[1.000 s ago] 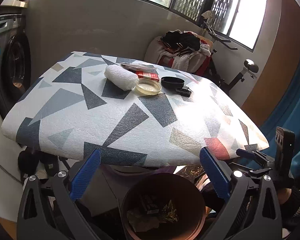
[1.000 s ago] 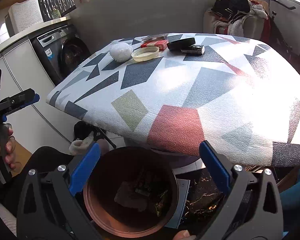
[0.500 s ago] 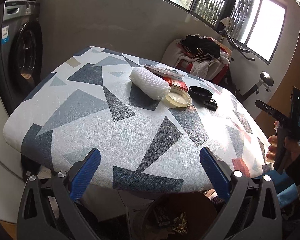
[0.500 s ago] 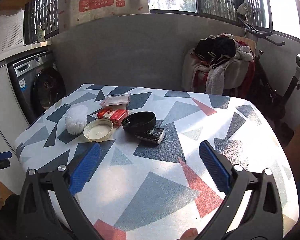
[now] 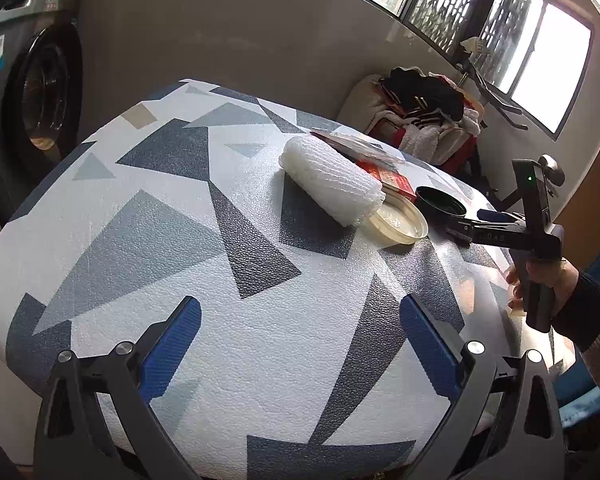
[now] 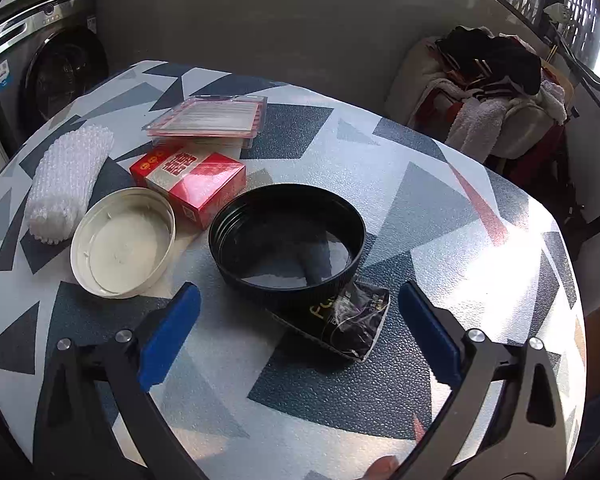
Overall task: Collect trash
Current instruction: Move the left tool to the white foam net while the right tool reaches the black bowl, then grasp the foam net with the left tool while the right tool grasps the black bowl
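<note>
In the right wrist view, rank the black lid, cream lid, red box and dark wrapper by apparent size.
1. black lid
2. cream lid and red box: look alike, not ranked
3. dark wrapper, partly tucked under the black lid; being nearest the camera flatters it

A grey front-loading washing machine (image 5: 32, 92) stands at the far left, beside the surface (image 5: 260, 320) with its grey and white triangle cover. Far right, a heap of clothes (image 6: 496, 76) lies over a chair beneath barred windows (image 5: 480, 28).
</note>
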`<control>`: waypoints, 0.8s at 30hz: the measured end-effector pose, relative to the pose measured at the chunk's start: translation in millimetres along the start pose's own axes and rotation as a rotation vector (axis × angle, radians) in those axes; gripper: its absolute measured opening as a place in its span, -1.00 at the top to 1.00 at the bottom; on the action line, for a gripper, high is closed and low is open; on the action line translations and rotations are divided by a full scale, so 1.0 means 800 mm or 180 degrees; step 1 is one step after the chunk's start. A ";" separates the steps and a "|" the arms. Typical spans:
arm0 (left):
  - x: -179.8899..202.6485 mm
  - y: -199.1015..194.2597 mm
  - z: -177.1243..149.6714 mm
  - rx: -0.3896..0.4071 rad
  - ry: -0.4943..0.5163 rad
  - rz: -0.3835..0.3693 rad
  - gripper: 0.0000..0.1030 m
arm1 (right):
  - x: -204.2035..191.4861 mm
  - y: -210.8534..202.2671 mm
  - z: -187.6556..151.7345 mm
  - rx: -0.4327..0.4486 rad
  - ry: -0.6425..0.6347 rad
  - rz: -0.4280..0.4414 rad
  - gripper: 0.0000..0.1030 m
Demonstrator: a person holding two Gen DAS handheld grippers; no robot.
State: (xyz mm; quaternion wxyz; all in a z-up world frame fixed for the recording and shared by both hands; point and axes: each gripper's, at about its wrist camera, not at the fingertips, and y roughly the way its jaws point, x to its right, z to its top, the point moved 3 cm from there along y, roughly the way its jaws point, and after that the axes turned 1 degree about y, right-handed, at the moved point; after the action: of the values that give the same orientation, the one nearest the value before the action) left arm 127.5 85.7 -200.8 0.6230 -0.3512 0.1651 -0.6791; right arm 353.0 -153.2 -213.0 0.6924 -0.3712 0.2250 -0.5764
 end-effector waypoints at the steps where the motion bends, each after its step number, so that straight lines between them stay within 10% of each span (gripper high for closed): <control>1: -0.002 0.002 0.001 0.0012 -0.0005 0.0017 -0.88 | -0.002 0.005 0.004 -0.0010 0.0017 0.0004 -0.89; 12: -0.008 0.020 -0.009 -0.0033 -0.0123 -0.0072 -0.88 | 0.001 0.050 0.019 -0.0115 0.0303 0.0025 -0.74; 24: -0.005 0.068 0.072 -0.0028 -0.0356 -0.0343 -0.88 | 0.001 -0.006 0.012 0.0673 0.0286 0.0290 -0.74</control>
State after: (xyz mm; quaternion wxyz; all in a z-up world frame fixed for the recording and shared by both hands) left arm 206.4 92.3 -197.7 0.5922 -0.3997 0.1139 -0.6903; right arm 356.9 -152.0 -203.1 0.7424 -0.2593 0.2103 -0.5809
